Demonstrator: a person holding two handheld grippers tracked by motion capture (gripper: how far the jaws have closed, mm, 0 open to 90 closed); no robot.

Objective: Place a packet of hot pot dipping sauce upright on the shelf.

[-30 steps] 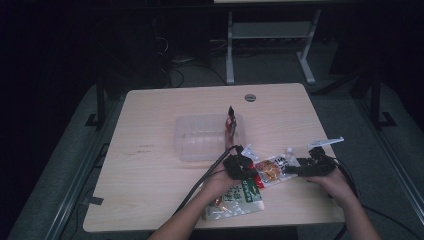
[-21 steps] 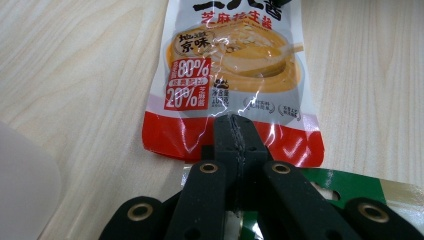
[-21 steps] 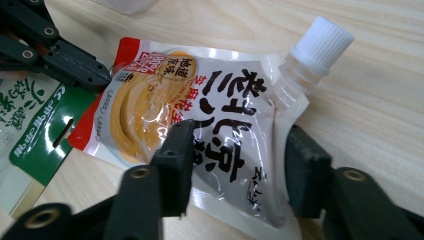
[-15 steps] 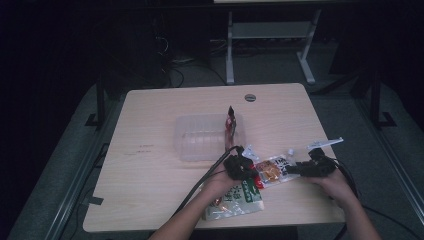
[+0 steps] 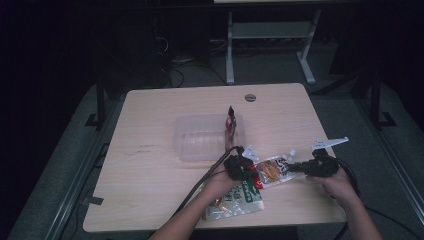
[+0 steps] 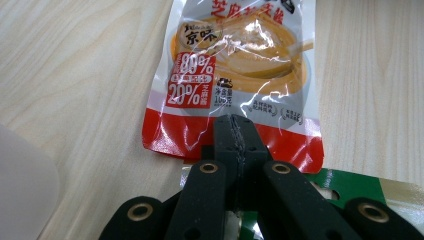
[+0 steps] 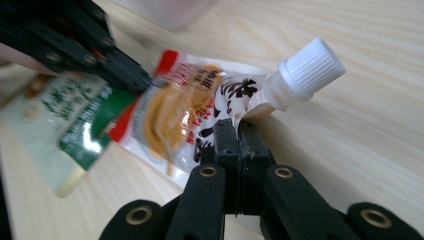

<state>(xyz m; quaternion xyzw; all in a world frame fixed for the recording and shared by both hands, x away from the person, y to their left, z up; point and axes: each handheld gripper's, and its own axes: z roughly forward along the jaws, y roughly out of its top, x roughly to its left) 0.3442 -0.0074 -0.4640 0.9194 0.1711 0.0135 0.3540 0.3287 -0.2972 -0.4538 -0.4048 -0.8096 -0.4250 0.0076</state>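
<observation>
Right gripper (image 7: 235,131) fingers just closed on the sauce pouch (image 7: 190,107).

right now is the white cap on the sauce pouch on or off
On. In the right gripper view the white cap sits on the spout of the sauce pouch, which lies flat on the table.

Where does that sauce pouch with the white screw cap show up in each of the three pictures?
High view: the sauce pouch lies near the table's front right, between the two grippers.
Left gripper view: upper centre, its red bottom edge pinched in the left gripper.
Right gripper view: centre, its top edge beside the white cap pinched in the right gripper.
Shared landmark: the green packet beside the pouch.
</observation>
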